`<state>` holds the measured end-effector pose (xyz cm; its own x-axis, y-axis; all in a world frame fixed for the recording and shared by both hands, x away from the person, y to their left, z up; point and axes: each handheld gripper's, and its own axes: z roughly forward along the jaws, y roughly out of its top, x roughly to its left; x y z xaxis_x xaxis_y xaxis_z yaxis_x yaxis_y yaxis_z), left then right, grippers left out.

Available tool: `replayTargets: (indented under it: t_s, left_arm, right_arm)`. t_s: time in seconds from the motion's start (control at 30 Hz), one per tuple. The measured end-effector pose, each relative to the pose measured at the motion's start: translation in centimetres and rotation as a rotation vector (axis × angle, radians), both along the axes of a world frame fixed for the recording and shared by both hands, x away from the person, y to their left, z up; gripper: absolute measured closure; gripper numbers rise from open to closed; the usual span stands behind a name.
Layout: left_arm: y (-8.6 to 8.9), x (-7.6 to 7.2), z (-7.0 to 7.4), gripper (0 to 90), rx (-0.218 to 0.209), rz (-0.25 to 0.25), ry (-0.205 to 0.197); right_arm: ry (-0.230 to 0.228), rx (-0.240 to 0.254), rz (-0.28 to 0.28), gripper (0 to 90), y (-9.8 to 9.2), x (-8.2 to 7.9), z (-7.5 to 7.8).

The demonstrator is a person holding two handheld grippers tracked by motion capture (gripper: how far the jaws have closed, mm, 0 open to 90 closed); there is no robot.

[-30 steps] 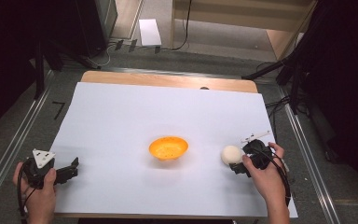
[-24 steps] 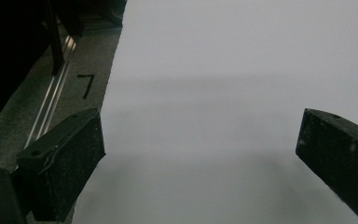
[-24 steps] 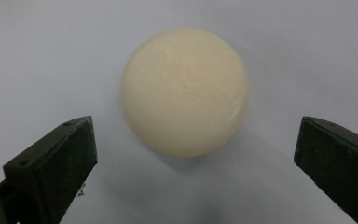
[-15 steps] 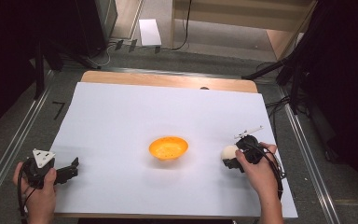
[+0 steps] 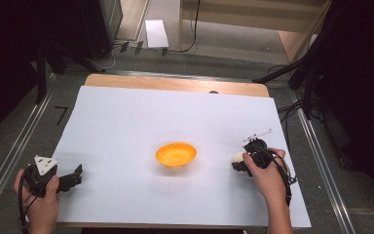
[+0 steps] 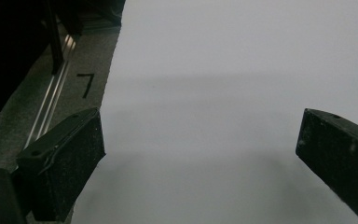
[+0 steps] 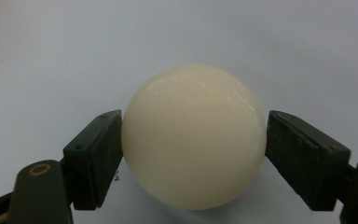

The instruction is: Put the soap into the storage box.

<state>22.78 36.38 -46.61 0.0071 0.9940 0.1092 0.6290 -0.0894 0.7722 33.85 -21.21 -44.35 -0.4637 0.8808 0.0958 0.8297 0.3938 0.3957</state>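
A cream-white ball [image 7: 193, 135] rests on the white sheet, right of an orange bowl [image 5: 176, 154]. My right gripper [image 7: 194, 151] has just been closing its jaws on the ball, and both pads now touch its sides. In the high view the ball [image 5: 236, 157] peeks out at the left of the right gripper [image 5: 240, 164], which a hand holds low on the sheet. My left gripper [image 5: 78, 176] lies near the sheet's front left corner, pointing right. Its jaws stand wide apart with nothing between them, as the left gripper view [image 6: 200, 140] shows.
The white sheet [image 5: 126, 122] covers most of the wooden table [image 5: 175, 84]. Metal rails [image 5: 9, 156] run along both sides of the table. A black mark [image 6: 86, 84] sits on the grey floor strip left of the sheet. Cables trail beyond the right edge.
The right gripper slid left onto the ball and its jaws closed around it. The ball, bowl and left gripper stayed put.
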Motion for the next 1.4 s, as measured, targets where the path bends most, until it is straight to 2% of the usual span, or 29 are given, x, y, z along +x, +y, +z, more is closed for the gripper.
replayTargets:
  t_s: [0.2, 0.5, 0.63, 0.77, 0.9, 1.17, 1.4]
  left_arm:
    - [0.0, 0.0, 0.0, 1.7, 0.002, 0.001, 0.001]
    - [0.0, 0.0, 0.0, 1.7, 0.0, -0.002, 0.001]
    - [0.1, 0.0, 0.0, 1.7, -0.003, -0.002, 0.002]
    - [0.1, 0.1, 0.0, 1.7, -0.002, 0.0, 0.006]
    - [0.1, 0.1, 0.0, 1.7, -0.003, 0.001, 0.006]
    - [0.1, 0.1, 0.0, 1.7, -0.008, -0.002, 0.009]
    - [0.1, 0.1, 0.0, 1.7, -0.007, -0.003, 0.013]
  right_arm:
    - [0.028, -0.025, -0.01, 23.6, 0.6, 0.4, -0.4]
    - [0.057, 0.0, -0.017, 24.0, 0.4, 0.8, -0.7]
    - [0.054, -0.01, -0.013, 24.2, 0.5, 0.8, -0.5]
    - [0.028, 0.017, -0.017, 24.3, 0.5, 0.7, -0.1]
    - [0.013, 0.018, -0.011, 24.3, 0.7, 0.6, 0.3]
    - [0.02, 0.076, 0.014, 24.3, 0.9, 0.6, 1.0]
    - [0.0, 0.066, 0.044, 24.3, 1.6, 0.6, 1.7]
